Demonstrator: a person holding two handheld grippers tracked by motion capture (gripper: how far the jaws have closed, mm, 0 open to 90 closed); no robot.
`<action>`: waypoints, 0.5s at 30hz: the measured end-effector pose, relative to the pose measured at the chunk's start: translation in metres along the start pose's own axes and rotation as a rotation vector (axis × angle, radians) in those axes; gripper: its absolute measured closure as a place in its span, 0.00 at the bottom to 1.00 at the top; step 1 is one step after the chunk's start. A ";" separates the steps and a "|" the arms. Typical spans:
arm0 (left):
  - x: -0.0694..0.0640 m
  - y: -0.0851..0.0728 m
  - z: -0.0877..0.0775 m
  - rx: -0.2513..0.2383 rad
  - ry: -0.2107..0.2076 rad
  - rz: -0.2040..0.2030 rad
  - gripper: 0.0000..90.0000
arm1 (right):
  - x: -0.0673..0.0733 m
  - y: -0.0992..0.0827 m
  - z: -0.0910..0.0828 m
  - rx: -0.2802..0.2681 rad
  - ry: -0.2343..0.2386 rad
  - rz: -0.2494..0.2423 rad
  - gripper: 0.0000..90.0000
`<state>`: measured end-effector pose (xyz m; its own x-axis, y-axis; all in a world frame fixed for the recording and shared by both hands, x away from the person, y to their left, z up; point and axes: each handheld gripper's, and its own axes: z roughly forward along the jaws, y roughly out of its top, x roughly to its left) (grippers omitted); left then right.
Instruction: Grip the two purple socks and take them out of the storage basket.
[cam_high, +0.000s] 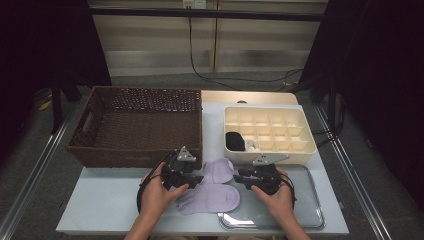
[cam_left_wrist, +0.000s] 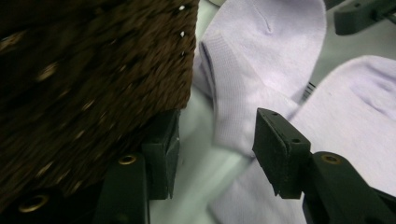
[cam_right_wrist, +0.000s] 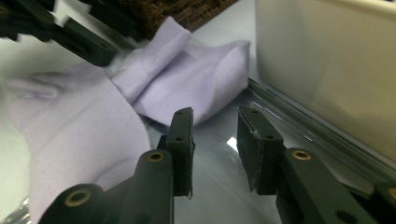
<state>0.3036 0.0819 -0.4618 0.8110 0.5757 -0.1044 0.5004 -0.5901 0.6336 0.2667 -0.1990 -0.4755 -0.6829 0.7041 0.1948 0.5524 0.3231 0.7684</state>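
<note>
Two lilac socks (cam_high: 212, 187) lie at table centre, overlapping the metal tray's (cam_high: 310, 210) left rim. Left gripper (cam_high: 192, 179), at nine o'clock of them beside the wicker basket's (cam_high: 135, 125) corner, stands half open, empty. Right gripper (cam_high: 243, 176), at three o'clock, slightly parted, holds nothing. Divided organiser (cam_high: 270, 131) borders the tray at twelve.

wicker basket (cam_high: 135, 125) hard left, organizer (cam_high: 270, 129) right, socks (cam_high: 212, 187) between

No readable text, label or number shows on anything here
</note>
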 end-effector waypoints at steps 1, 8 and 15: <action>0.000 0.000 0.004 0.003 0.007 -0.005 0.57 | 0.000 0.000 0.001 0.000 -0.002 -0.006 0.73; -0.007 0.000 0.007 0.048 -0.005 0.017 0.76 | 0.002 0.005 0.015 0.028 -0.011 -0.018 0.79; -0.008 0.002 0.007 0.072 -0.030 0.015 0.92 | 0.004 0.009 0.021 0.057 -0.006 -0.028 0.96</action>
<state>0.3002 0.0721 -0.4651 0.8267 0.5498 -0.1193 0.5078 -0.6380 0.5788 0.2788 -0.1806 -0.4809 -0.6959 0.6977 0.1699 0.5592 0.3781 0.7378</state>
